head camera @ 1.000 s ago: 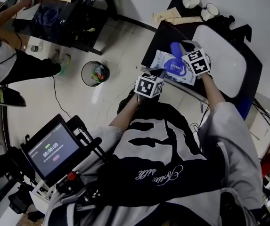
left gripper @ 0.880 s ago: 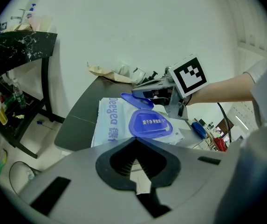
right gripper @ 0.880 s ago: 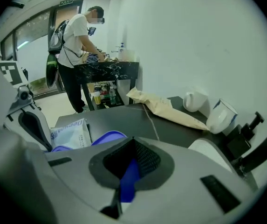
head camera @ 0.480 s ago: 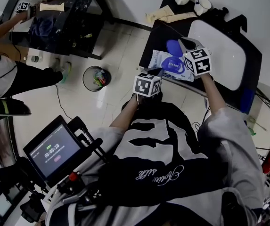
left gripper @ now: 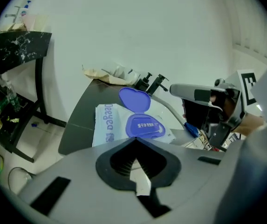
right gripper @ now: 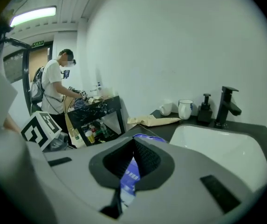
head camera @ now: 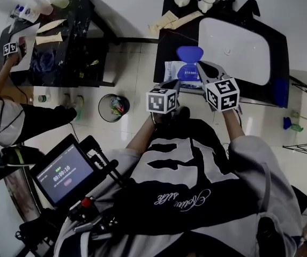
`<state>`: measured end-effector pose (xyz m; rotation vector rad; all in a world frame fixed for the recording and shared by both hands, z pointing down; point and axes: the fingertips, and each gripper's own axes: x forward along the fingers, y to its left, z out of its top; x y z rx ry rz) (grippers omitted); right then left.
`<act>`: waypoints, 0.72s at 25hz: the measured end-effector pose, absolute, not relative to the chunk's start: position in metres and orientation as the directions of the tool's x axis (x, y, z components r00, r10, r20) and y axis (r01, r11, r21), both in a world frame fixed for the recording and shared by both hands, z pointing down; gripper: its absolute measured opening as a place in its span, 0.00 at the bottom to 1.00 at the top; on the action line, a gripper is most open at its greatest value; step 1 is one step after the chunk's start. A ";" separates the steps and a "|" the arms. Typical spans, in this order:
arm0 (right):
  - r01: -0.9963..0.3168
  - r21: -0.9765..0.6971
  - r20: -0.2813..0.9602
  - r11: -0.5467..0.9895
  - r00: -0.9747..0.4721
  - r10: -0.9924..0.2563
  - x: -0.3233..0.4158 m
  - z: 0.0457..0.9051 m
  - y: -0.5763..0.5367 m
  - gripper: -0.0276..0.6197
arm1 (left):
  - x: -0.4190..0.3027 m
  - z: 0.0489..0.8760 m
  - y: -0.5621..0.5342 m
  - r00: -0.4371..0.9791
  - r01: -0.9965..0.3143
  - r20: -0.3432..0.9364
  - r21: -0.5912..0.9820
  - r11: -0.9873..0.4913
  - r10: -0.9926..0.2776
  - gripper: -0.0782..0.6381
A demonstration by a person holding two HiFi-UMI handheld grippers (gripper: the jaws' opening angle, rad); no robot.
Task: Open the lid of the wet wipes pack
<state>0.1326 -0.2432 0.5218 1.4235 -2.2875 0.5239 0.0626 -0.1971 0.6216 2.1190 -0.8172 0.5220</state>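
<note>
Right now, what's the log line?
wet wipes pack lid: open | left hand-held gripper: shut | right hand-held gripper: shut

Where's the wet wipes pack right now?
Head view: the wet wipes pack lies on the dark counter, left of the white sink, blue lid open.

Head view overhead; gripper views close, sharing wipes pack point(head camera: 172, 70).
</note>
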 end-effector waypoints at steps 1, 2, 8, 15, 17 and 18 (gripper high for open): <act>-0.913 -0.123 0.502 0.389 -0.395 -0.769 0.133 0.520 -0.235 0.04 | 0.063 0.614 -0.197 0.717 -0.691 0.585 0.524 -0.499 -0.379 0.11; -0.922 -0.137 0.492 0.363 -0.381 -0.783 0.132 0.518 -0.228 0.04 | 0.063 0.606 -0.195 0.729 -0.678 0.569 0.524 -0.516 -0.380 0.11; -0.956 -0.194 0.433 0.222 -0.286 -0.855 0.113 0.482 -0.171 0.04 | 0.050 0.534 -0.166 0.798 -0.593 0.469 0.501 -0.630 -0.378 0.11; -0.961 -0.225 0.398 0.162 -0.242 -0.885 0.102 0.484 -0.144 0.04 | 0.049 0.493 -0.147 0.860 -0.508 0.367 0.543 -0.669 -0.355 0.11; -0.961 -0.227 0.397 0.160 -0.241 -0.885 0.101 0.482 -0.140 0.04 | 0.050 0.484 -0.143 0.868 -0.495 0.344 0.555 -0.668 -0.357 0.11; -0.961 -0.227 0.404 0.160 -0.242 -0.882 0.100 0.482 -0.140 0.04 | 0.051 0.481 -0.143 0.870 -0.491 0.337 0.557 -0.670 -0.358 0.11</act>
